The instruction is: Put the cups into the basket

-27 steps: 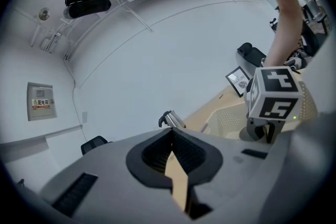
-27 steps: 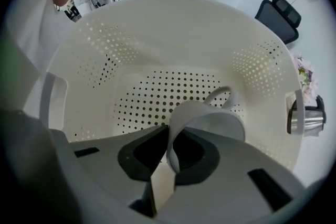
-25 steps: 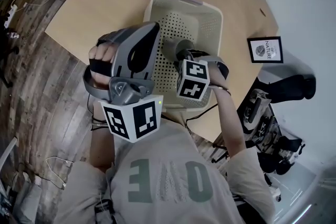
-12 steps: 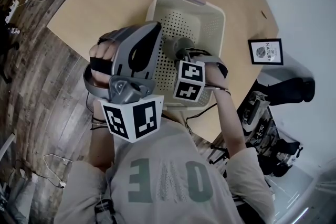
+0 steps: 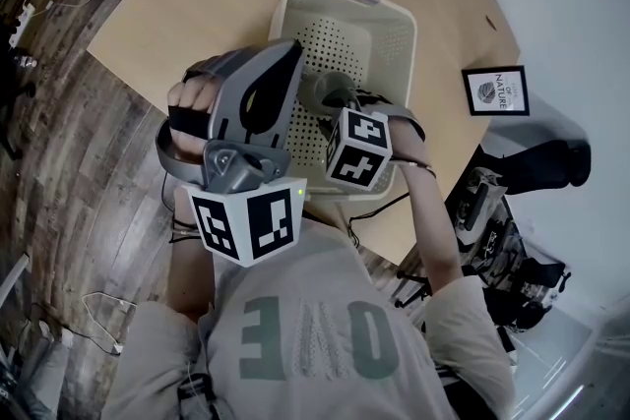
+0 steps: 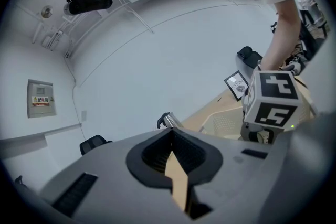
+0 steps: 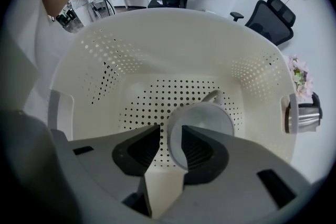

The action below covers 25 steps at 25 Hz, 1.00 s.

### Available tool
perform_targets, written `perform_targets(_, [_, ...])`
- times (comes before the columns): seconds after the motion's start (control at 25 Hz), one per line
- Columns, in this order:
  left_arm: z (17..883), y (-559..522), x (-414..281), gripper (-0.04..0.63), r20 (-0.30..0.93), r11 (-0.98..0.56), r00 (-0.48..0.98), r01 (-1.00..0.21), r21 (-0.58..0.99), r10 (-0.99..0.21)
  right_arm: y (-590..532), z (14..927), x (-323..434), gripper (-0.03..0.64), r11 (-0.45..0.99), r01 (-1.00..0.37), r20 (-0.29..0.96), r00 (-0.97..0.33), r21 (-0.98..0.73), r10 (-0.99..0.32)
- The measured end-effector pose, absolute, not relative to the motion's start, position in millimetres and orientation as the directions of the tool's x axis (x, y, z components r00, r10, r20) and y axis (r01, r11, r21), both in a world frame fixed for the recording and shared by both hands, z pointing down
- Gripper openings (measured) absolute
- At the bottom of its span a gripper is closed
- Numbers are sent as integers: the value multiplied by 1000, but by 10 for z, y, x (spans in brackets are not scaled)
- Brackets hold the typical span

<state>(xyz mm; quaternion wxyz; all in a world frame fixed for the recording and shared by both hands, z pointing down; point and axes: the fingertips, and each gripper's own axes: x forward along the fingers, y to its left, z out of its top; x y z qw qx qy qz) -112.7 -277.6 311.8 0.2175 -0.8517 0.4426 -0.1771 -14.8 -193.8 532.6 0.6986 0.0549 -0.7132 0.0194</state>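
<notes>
The grey cup (image 7: 202, 120) sits inside the basket (image 7: 157, 50), on its perforated floor near the middle. It is a plain matte mug. Its round mouth faces up and its loop handle points toward the basket's far wall. From the head view it shows as a darker grey shape (image 5: 317, 91) low in the cream basket (image 5: 386, 23).

The right tool (image 7: 170, 134) points straight down into the basket. Its jaws have just been opening and now stand wide apart. The cup's near rim is in the gap between them, with one jaw over the cup's mouth, and neither pad appears to press on it.

The left tool (image 6: 171, 131) is held level beside the basket's left side. Its jaws meet at the tips with nothing between them.

The basket is rectangular, with dotted holes in its walls and floor, and rests on the light wooden tabletop (image 5: 197, 5). Just outside the basket's wall, in the right gripper view, a shiny metal cup (image 7: 302, 115) shows beside pale flowers (image 7: 300, 81). A small framed print (image 5: 497, 91) stands off the basket's right side.
</notes>
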Motion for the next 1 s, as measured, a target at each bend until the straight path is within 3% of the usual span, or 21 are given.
perform_targets(0.36, [2926,-2672,-1053,9,80,-507,564,-660,-554,-822,-2011,4673,-227,123,966,-120,963,-113,230,-244])
perform_targets(0.56, [2748,-2606,-927,9,58,-507,590,-636,-582,-805,-2161,4003,-347,121,894,-277,863,-275,352,-425])
perform_targets(0.68, [2651,-2548,-784,9,47,-512,615,-609,-606,-787,-2270,3485,-382,112,796,-496,685,-446,346,-576])
perform_targets(0.76, [2555,-2496,-679,9,28,-514,639,-590,-623,-768,-2319,3083,-335,54,687,-669,493,-513,283,-703])
perform_targets(0.84, [2449,-2445,-590,9,4,-511,665,-569,-645,-747,-2286,2731,-226,12,580,-790,331,-503,199,-798])
perform_targets(1.0, [2310,-2367,-441,9,-22,-499,696,-536,-681,-718,-2101,2229,34,0,447,-875,72,-441,185,-894])
